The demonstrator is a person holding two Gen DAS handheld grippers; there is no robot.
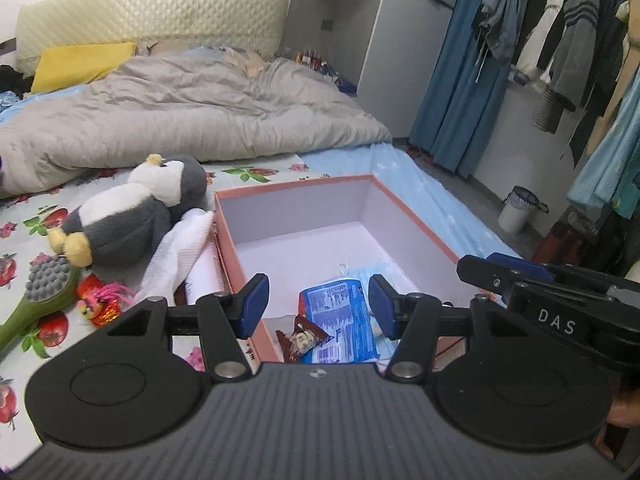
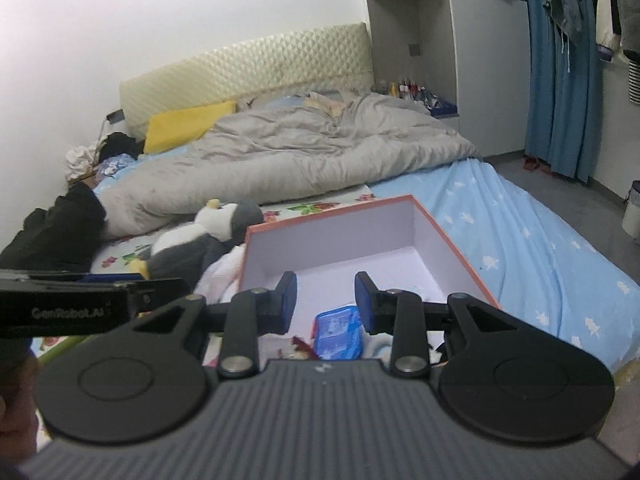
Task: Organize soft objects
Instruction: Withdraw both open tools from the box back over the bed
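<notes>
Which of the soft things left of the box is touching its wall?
The white cloth: it is draped against the pink box wall. The penguin plush lies farther left, behind the cloth.

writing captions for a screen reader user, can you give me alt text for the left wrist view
The open left gripper, holding nothing, hovers over an open pink box on a bed, with a blue packet and a red snack packet in its near end. Left of the box lie a white cloth, a plush penguin and a green brush.
</notes>
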